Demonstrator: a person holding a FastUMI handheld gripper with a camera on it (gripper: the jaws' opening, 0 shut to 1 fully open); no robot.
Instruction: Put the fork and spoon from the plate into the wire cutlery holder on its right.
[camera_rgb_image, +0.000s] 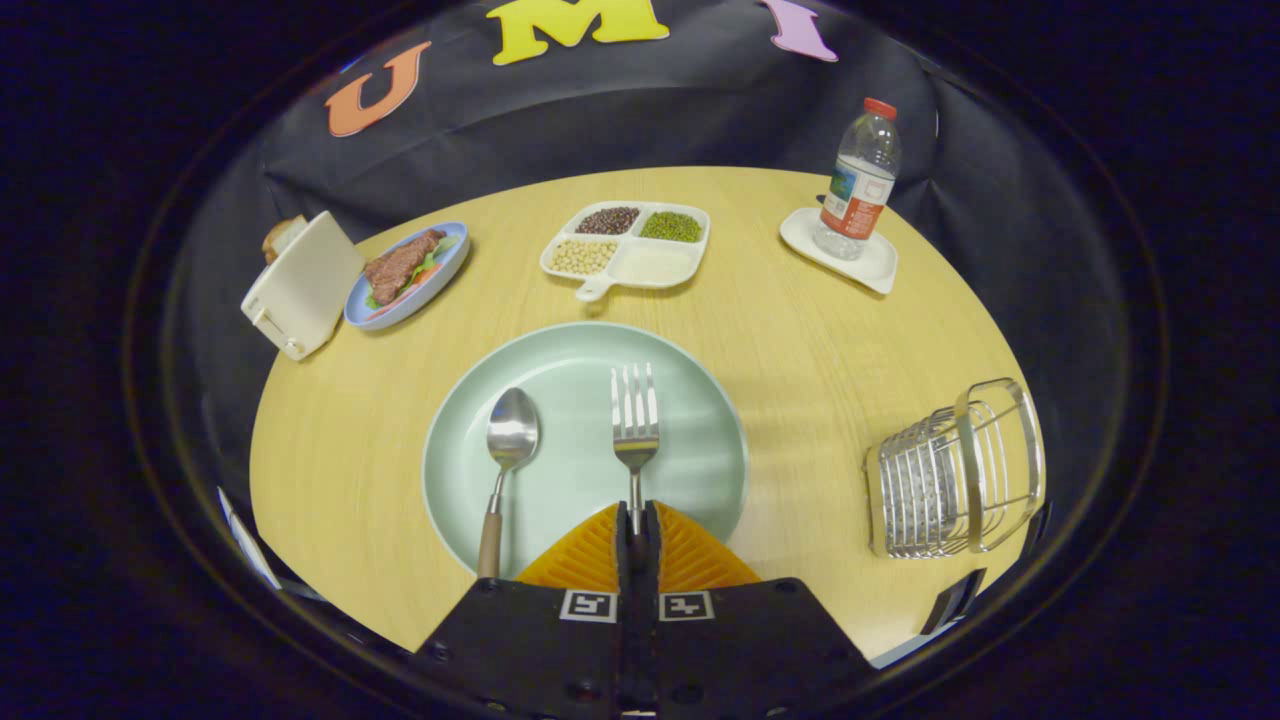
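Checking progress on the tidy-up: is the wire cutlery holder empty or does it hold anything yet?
Empty: nothing shows through the wire cutlery holder; the spoon lies on the plate.

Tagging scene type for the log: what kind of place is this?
Likely a staged dining table in a booth: round wooden table, food dishes, plate with spoon; gripper shut on fork.

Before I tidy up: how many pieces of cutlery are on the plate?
2. The fork has its handle clamped between the tongs; the spoon lies left of it.
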